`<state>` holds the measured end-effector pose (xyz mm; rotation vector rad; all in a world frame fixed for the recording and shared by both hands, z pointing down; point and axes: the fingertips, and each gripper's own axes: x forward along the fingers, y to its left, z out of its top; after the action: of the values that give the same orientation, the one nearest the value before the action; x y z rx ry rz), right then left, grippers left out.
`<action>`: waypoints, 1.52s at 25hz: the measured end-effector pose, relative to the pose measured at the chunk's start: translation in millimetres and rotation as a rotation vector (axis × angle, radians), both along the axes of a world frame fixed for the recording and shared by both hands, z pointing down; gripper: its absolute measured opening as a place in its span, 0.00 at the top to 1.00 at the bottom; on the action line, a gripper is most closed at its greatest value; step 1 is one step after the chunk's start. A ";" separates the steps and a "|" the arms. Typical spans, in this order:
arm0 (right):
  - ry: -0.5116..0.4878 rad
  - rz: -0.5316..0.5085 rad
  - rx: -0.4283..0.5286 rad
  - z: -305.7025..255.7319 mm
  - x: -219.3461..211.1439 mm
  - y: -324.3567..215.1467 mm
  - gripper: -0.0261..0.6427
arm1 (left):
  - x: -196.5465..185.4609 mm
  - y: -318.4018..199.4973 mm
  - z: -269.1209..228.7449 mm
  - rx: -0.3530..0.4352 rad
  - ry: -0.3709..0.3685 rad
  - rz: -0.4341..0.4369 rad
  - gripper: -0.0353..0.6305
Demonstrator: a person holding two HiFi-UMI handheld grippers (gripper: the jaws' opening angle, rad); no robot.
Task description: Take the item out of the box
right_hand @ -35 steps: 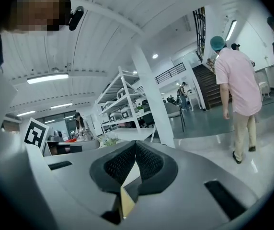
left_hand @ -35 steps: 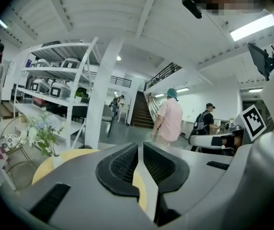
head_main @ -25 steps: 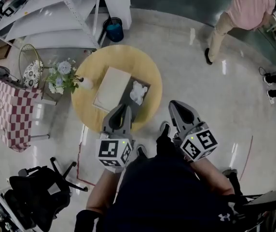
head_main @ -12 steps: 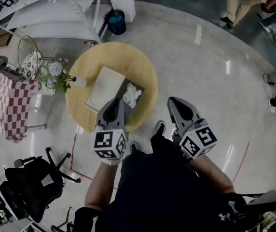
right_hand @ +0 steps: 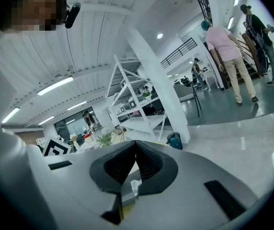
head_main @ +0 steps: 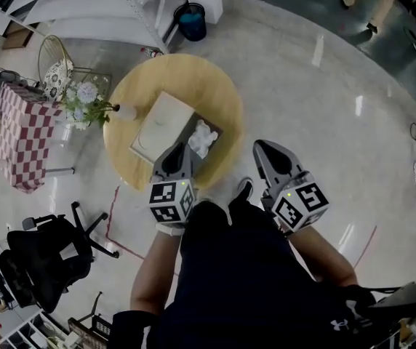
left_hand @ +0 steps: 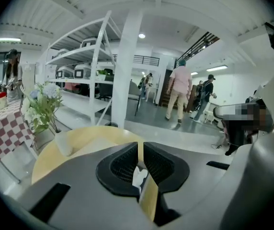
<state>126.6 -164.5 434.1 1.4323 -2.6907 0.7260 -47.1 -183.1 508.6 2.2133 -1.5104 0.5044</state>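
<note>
The pale polished floor spread under everything, with white shelving far ahead of both tools and to the left. The round yellow surface lay straight in front of the left hand-held gripper, whose tip reached over its near edge, while the right hand-held gripper hung off to the right of the surface, above bare floor. A black office chair stood behind and to the left of the left hand-held gripper, and a red-checked cloth lay well out to its left. The box rested on the surface just ahead of the left hand-held gripper, its cream lid folded open to the left. The white soft item was inside the box's dark tray, just ahead and slightly right of the left tip, untouched. A vase of flowers stood at the surface's left rim, and a blue bin sat on the floor beyond the surface. In its own view the left hand-held gripper had its jaws drawn together to a hairline slit, empty; the right one likewise had its pads pressed together on nothing.
</note>
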 end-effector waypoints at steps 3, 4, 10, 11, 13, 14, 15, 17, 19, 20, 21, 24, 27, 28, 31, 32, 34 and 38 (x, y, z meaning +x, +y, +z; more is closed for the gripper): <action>-0.005 -0.010 -0.022 8.7 -7.2 -1.9 0.94 | -1.0 -3.5 15.8 -0.036 -0.014 0.008 0.87; -0.004 -0.011 -0.031 12.5 -10.3 -2.8 0.94 | -2.2 -5.6 21.8 -0.048 -0.016 0.012 0.87; 0.015 0.021 -0.060 25.1 -22.5 -9.6 0.94 | -9.7 -19.9 54.0 -0.111 -0.017 0.061 0.87; 0.017 0.032 -0.068 26.5 -21.9 -9.8 0.94 | -9.3 -22.2 59.1 -0.122 -0.016 0.069 0.87; 0.021 0.050 -0.082 29.9 -20.8 -10.7 0.94 | -7.3 -26.6 69.7 -0.148 -0.010 0.082 0.88; 0.023 0.056 -0.087 31.5 -20.8 -11.2 0.94 | -5.9 -28.3 75.0 -0.161 -0.008 0.090 0.88; 0.025 0.061 -0.091 32.8 -20.9 -11.9 0.94 | -4.2 -29.8 80.3 -0.175 -0.010 0.099 0.87; 0.026 0.069 -0.101 35.4 -21.3 -13.4 0.94 | -0.1 -31.5 90.9 -0.204 -0.017 0.121 0.87; 0.023 0.077 -0.111 38.6 -21.6 -15.2 0.94 | 4.1 -32.4 102.2 -0.236 -0.024 0.142 0.87; 0.022 0.078 -0.113 39.9 -21.7 -16.7 0.94 | 5.9 -33.5 107.6 -0.251 -0.030 0.151 0.87; 0.021 0.079 -0.115 41.3 -22.0 -18.4 0.94 | 7.4 -34.8 112.7 -0.265 -0.036 0.158 0.87; 0.016 0.084 -0.125 46.7 -21.5 -21.6 0.94 | 10.8 -36.6 127.4 -0.316 -0.050 0.172 0.87; 0.015 0.094 -0.137 50.2 -18.7 -25.5 0.94 | 14.0 -37.1 142.3 -0.379 -0.061 0.186 0.87; 0.015 0.097 -0.139 50.8 -17.9 -27.3 0.94 | 14.9 -37.5 147.1 -0.399 -0.065 0.191 0.87; 0.011 0.104 -0.148 53.9 -16.1 -32.1 0.94 | 17.1 -40.1 160.1 -0.446 -0.077 0.203 0.84; 0.008 0.107 -0.152 55.1 -15.4 -33.6 0.94 | 17.4 -41.0 164.0 -0.460 -0.080 0.204 0.83; 0.005 0.114 -0.161 58.0 -13.3 -36.0 0.94 | 17.9 -42.2 171.6 -0.488 -0.087 0.205 0.80; 0.003 0.135 -0.179 65.4 -6.9 -40.5 0.94 | 19.6 -43.2 187.4 -0.538 -0.097 0.212 0.79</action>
<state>119.7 -205.0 499.5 1.5782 -2.4713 0.9444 -27.4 -226.3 696.1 1.9398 -1.0241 0.9692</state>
